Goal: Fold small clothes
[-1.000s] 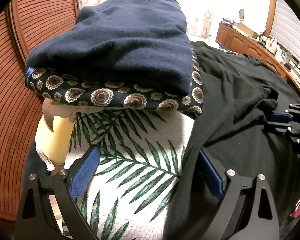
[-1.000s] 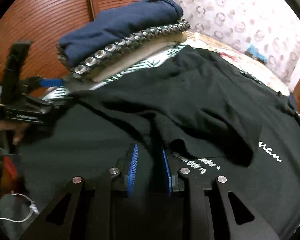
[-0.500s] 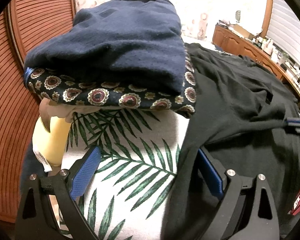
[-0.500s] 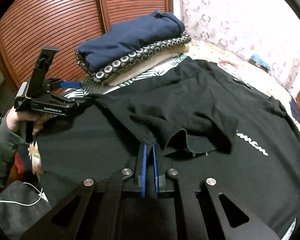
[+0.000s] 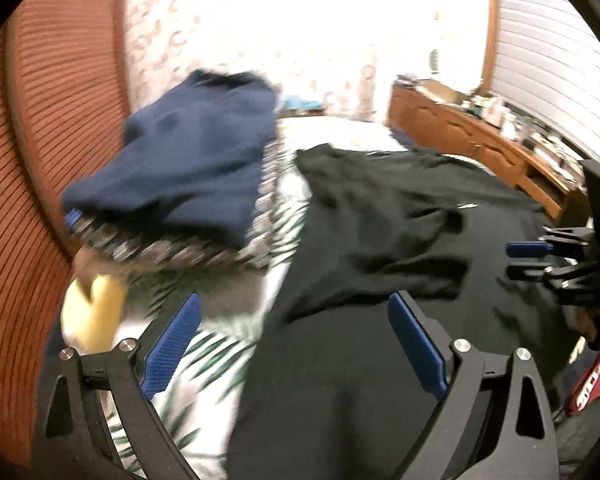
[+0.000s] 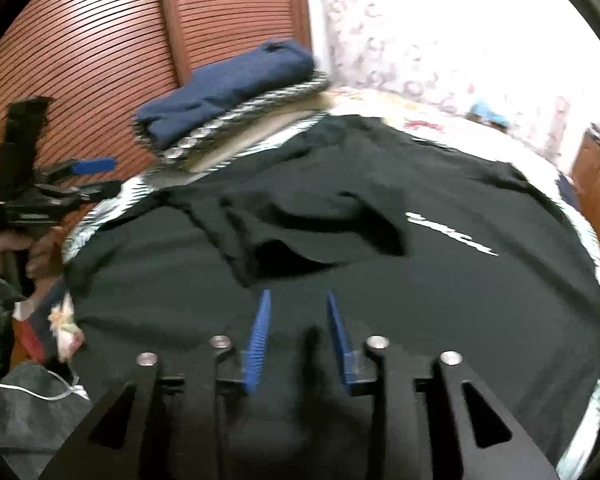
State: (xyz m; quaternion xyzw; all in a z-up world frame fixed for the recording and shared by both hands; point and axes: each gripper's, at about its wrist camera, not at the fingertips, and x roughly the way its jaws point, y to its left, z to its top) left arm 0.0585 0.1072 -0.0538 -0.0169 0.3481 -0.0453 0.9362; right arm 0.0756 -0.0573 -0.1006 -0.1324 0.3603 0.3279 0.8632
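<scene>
Two claws, right claw (image 6: 296, 300) parted narrowly and left claw (image 5: 292, 312) spread wide, both gripping nothing, above one black shirt (image 6: 340, 248) on the bed (image 6: 440, 128), white lettering (image 6: 448, 232) too blurred to read, beside one stack of folded clothes (image 6: 228, 96).

Both wrist views look forward, low and close over the same black shirt (image 5: 380, 248) (image 6: 340, 220), from opposite sides.

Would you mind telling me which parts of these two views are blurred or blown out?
Left wrist view: the folded stack and leaf-print sheet are motion-smeared, and the far wall is overexposed. Right wrist view: the black shirt is softly blurred, its white lettering unreadable, and the wall glares white. Both show fisheye bending.
</scene>
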